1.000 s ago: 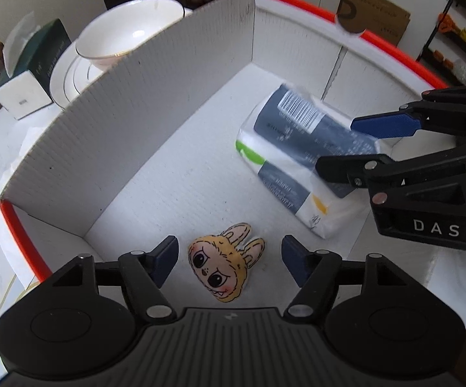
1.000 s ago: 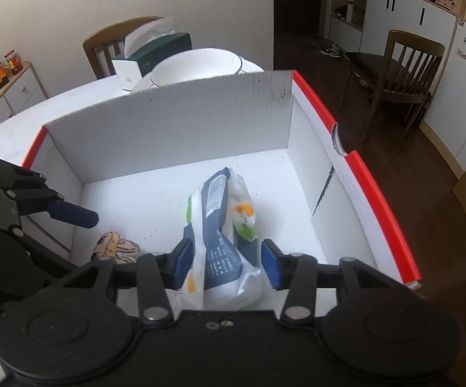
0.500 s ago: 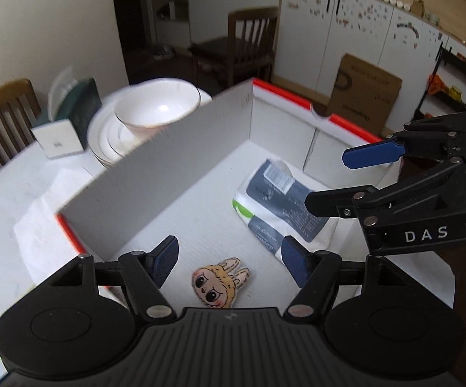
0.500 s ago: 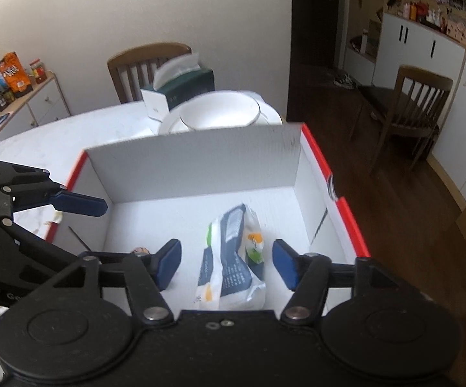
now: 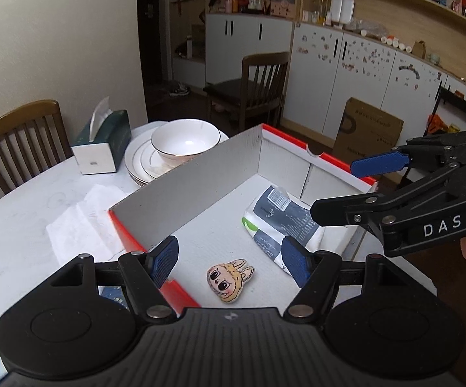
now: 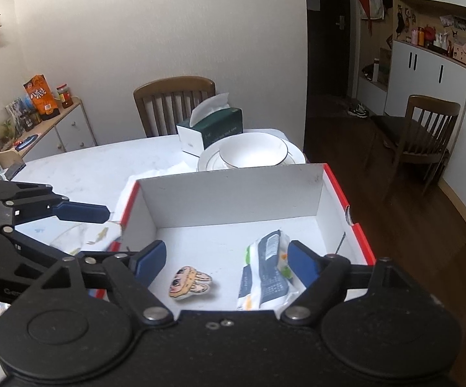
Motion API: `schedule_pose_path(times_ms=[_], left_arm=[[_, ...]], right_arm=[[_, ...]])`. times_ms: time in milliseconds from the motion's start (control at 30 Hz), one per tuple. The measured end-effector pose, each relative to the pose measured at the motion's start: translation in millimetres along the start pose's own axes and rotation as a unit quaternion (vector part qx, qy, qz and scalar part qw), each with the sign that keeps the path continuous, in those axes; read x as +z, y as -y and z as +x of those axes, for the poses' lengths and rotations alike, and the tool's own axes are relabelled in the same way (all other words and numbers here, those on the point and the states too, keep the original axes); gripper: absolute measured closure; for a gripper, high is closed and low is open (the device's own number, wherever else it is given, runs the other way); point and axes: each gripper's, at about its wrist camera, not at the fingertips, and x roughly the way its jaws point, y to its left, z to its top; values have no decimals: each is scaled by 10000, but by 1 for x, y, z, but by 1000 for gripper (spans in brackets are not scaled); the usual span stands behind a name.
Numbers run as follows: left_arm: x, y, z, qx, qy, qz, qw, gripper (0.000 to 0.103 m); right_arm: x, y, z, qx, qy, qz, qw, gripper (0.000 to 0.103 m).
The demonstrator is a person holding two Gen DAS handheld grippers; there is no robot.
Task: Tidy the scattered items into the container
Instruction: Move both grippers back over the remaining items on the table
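Note:
A white cardboard box with a red rim stands on the table. On its floor lie a blue, white and green tissue packet and a small cartoon face patch with bunny ears. My left gripper hovers above the box's near end, its jaws opening slightly, with nothing between them. My right gripper hangs above the box, its jaws opening wide. The packet and patch lie loose below it, untouched. The right gripper also shows at the right of the left wrist view.
A white bowl on stacked plates and a green tissue box stand behind the box. A crumpled white napkin lies to its left. Wooden chairs flank the table. A brown carton leans on the cabinets.
Both grippers have risen and drawn back from the box. The right jaws have spread away from the packet, which stays on the box floor. The patch has not moved.

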Motion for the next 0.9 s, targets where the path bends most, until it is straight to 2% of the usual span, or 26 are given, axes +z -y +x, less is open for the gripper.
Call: schedule_pose_path(times_ms=[67, 433, 633, 900], left_arm=[[-5, -4, -11, 20, 60, -24, 10000, 26], [-44, -40, -66, 270, 386, -231, 9986, 24], [-65, -60, -95, 407, 544, -306, 9972, 24], [-99, -97, -127, 592, 568, -475, 9955, 15]], right_arm=[[-1, -6, -6, -16, 40, 19, 10000, 17], [-13, -47, -27, -61, 159, 41, 9998, 7], [-18, -75, -29, -82, 147, -9, 9999, 7], [-24, -119, -28, 16, 140, -99, 9999, 6]])
